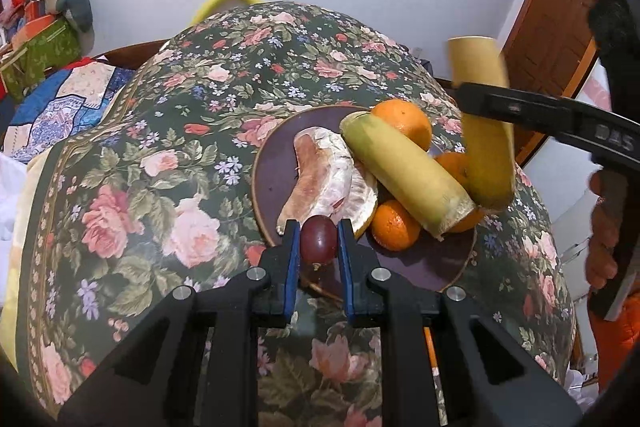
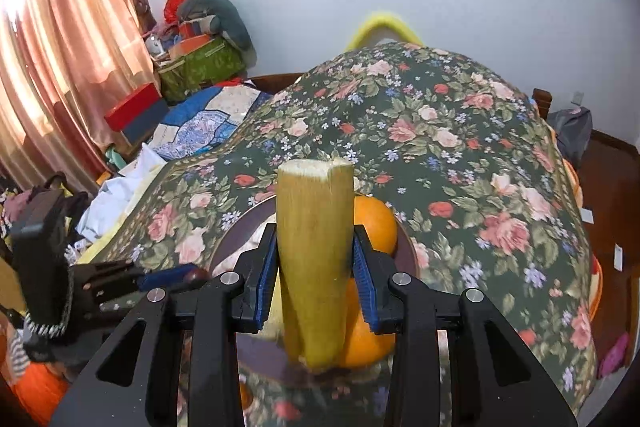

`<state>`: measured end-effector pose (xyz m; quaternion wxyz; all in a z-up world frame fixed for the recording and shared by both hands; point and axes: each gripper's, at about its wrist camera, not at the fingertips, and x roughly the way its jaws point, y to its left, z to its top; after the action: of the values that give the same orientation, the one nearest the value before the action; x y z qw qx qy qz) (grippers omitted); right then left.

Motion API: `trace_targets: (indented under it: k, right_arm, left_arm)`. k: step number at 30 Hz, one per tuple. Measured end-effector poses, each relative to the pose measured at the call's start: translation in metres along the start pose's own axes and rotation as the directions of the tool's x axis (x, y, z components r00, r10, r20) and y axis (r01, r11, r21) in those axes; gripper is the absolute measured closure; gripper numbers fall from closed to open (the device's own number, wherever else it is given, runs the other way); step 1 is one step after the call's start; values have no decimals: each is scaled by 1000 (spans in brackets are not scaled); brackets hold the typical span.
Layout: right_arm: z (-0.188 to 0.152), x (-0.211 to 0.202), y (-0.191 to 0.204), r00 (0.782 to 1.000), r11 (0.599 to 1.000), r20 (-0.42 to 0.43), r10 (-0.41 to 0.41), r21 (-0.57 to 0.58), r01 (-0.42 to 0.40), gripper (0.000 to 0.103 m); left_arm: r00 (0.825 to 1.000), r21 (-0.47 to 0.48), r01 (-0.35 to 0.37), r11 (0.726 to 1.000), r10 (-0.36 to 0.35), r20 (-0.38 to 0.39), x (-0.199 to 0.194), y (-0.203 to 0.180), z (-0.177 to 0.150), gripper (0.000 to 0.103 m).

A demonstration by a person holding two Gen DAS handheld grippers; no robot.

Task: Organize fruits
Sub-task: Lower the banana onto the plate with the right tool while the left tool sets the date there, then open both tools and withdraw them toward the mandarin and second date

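The left hand-held gripper (image 1: 319,241) pinched a red grape (image 1: 318,238) above the purple plate (image 1: 272,163), while the right hand-held gripper (image 2: 315,269) clamped an upright yellow-green stalk piece (image 2: 314,251).

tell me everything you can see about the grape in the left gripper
The grape is a single dark red-purple oval with smooth, slightly glossy skin. It sits clamped between the blue pads of the left gripper, above the near rim of the purple plate, close in front of the peeled pomelo segments.
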<state>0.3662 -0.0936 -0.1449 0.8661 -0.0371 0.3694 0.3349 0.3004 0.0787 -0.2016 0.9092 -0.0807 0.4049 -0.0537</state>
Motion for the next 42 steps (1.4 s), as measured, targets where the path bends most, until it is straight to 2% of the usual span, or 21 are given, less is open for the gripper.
trace_targets:
  k: [6, 10, 14, 15, 20, 23, 27, 30, 35, 39, 42]
  right_arm:
    - [-2, 25, -6, 1000, 998, -27, -5, 68, 7, 71]
    - [-8, 37, -1, 998, 998, -64, -23, 51, 27, 69]
    - [-7, 34, 2, 996, 998, -54, -64, 14, 65, 68]
    - [-7, 32, 2, 996, 997, -52, -71, 7, 71, 68]
    - [-6, 12, 8, 997, 997, -25, -78, -21, 78, 62]
    - [-7, -5, 13, 997, 997, 9, -78, -23, 78, 56]
    - [-14, -33, 20, 996, 996, 49, -81, -28, 82, 54]
    - [-24, -55, 24, 995, 998, 73, -63, 0, 63, 53]
    - [-44, -80, 38, 990, 995, 99, -98, -8, 99, 49]
    - [-65, -91, 47, 987, 990, 95, -131, -32, 135, 49]
    - [-81, -93, 52, 990, 991, 71, -124, -42, 127, 48]
  left_arm:
    - [1000, -6, -8, 1000, 7, -21, 12, 2, 0, 85]
    - [999, -10, -1, 1000, 0, -36, 16, 3, 0, 84]
    - [999, -23, 15, 1000, -16, -40, 16, 4, -1, 64]
    - [999, -21, 12, 1000, -12, -37, 15, 3, -1, 63]
    - [1000, -10, 6, 1000, -6, -17, -1, 0, 0, 63]
    - [1000, -6, 3, 1000, -2, 12, -20, -3, 1, 63]
    - [998, 8, -13, 1000, 12, 63, -52, -10, 2, 59]
    - [995, 11, -18, 1000, 17, 95, -73, -16, 2, 57]
    - [992, 14, -23, 1000, 21, 124, -101, -26, -7, 52]
    - [992, 35, -35, 999, 31, 119, -116, -35, -19, 50]
    - [994, 55, -51, 997, 45, 104, -121, -41, -32, 50]
